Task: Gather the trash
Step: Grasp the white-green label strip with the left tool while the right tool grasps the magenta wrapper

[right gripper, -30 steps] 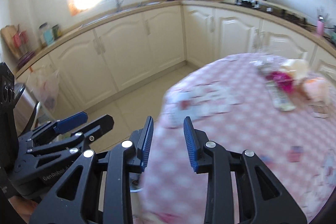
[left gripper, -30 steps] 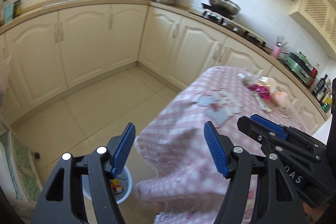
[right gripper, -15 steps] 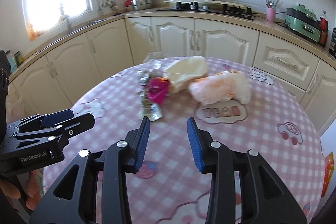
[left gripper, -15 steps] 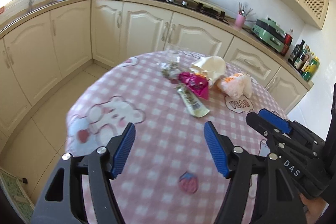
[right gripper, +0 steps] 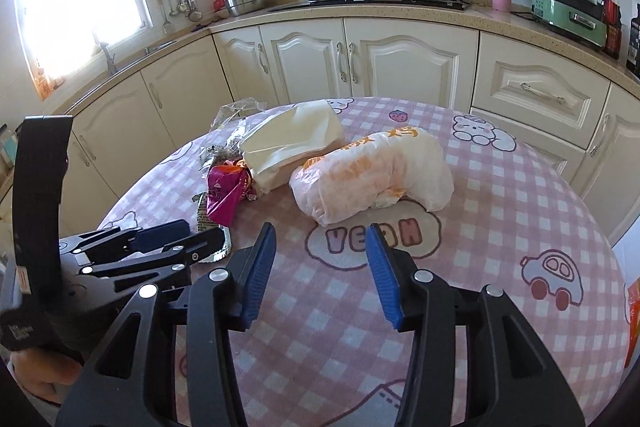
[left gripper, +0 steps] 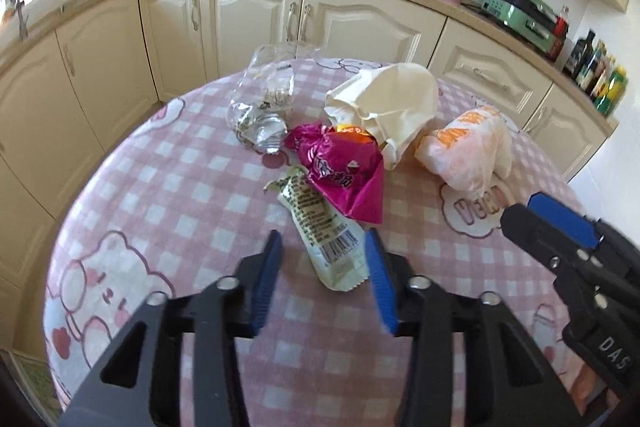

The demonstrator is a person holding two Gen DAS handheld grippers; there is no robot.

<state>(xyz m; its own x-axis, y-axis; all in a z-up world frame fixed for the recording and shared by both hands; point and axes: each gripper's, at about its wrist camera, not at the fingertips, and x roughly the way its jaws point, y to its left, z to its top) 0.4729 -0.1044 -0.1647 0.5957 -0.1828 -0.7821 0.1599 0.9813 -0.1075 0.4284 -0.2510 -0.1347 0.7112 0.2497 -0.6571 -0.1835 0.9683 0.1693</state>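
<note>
Trash lies clustered on the pink checked tablecloth — a pale green wrapper, a magenta wrapper, crumpled clear plastic, a cream paper bag and an orange-printed white bag. The left gripper hovers spread wide, its fingers flanking the green wrapper's near end. The right gripper is also wide and empty, just short of the orange-printed bag.

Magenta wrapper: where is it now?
Left wrist view, mid-table: the magenta wrapper lies over the barcode sachet, before the cream bag.
</note>
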